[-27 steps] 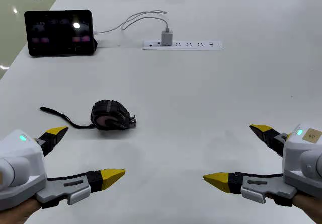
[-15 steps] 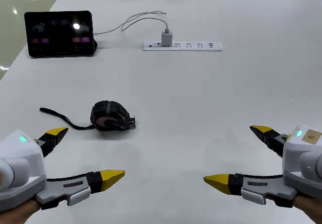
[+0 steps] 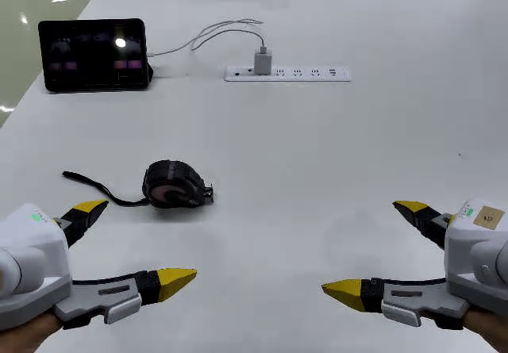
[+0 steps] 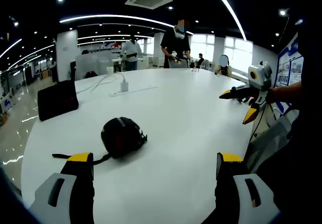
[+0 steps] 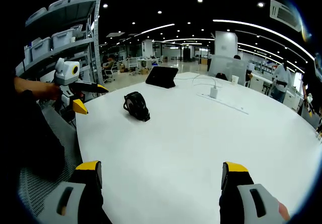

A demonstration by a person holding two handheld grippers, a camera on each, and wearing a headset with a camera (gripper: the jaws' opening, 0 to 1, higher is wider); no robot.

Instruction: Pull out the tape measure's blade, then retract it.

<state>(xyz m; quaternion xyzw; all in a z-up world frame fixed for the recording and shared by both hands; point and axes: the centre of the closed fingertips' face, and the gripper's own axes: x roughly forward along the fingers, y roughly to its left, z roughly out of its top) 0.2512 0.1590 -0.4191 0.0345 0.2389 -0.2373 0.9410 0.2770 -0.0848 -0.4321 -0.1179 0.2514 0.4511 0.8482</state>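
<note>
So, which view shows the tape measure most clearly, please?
The left gripper view: the tape measure lies close and large. The head view shows it smaller, from above; the right gripper view, small and farther off.

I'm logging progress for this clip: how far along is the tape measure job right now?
Done: nothing visible; the black round tape measure lies on the white table with no blade drawn out. In hand: nothing; the left gripper and right gripper are both open and apart from it. Left: grasp it, pull the blade out, then retract it.
</note>
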